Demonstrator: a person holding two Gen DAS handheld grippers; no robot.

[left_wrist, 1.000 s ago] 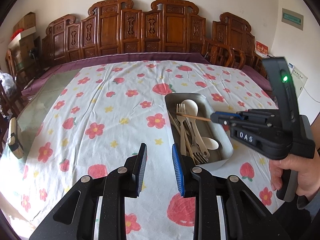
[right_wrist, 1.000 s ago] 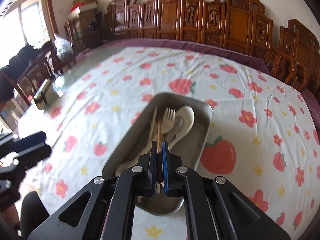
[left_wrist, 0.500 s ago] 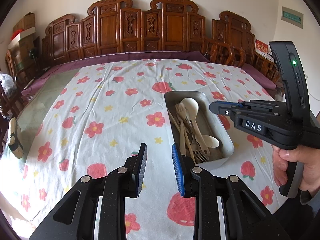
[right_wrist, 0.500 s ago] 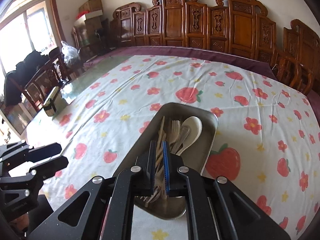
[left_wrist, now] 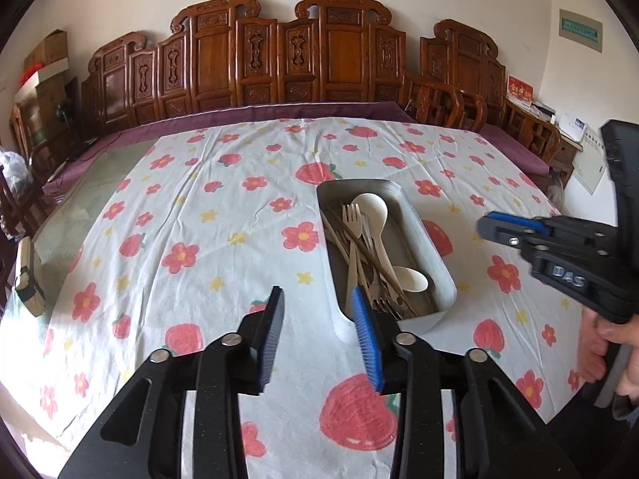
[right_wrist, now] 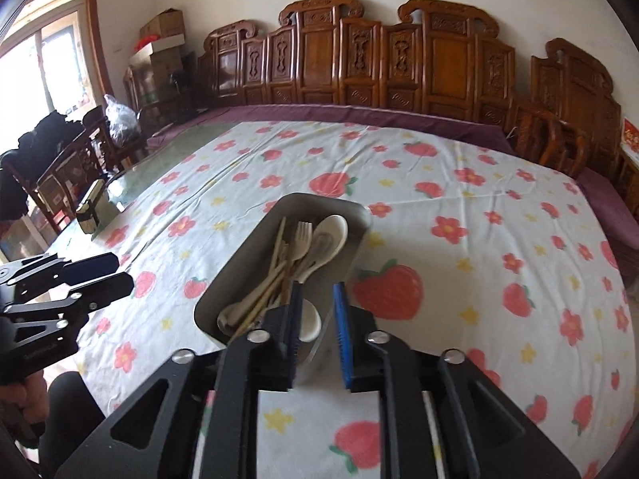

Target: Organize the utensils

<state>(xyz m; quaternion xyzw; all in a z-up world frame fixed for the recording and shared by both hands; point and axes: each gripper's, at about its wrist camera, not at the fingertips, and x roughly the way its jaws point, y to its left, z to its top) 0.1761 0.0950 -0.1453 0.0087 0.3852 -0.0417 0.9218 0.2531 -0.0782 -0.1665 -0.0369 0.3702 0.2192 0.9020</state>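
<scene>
A grey metal tray sits on the flowered tablecloth and holds cream spoons, forks and brown chopsticks. It also shows in the right wrist view. My left gripper is open and empty, just left of the tray's near end. My right gripper is open and empty, above the tray's near end; in the left wrist view it hangs to the right of the tray.
The flowered tablecloth covers a large table. Carved wooden chairs line the far edge. A small dark and tan object lies on the bare glass at the left edge. Boxes are stacked in the far left corner.
My right gripper let go of the chopstick into the tray, opened, and drew back to the right and away from the tray. My left gripper stayed put.
</scene>
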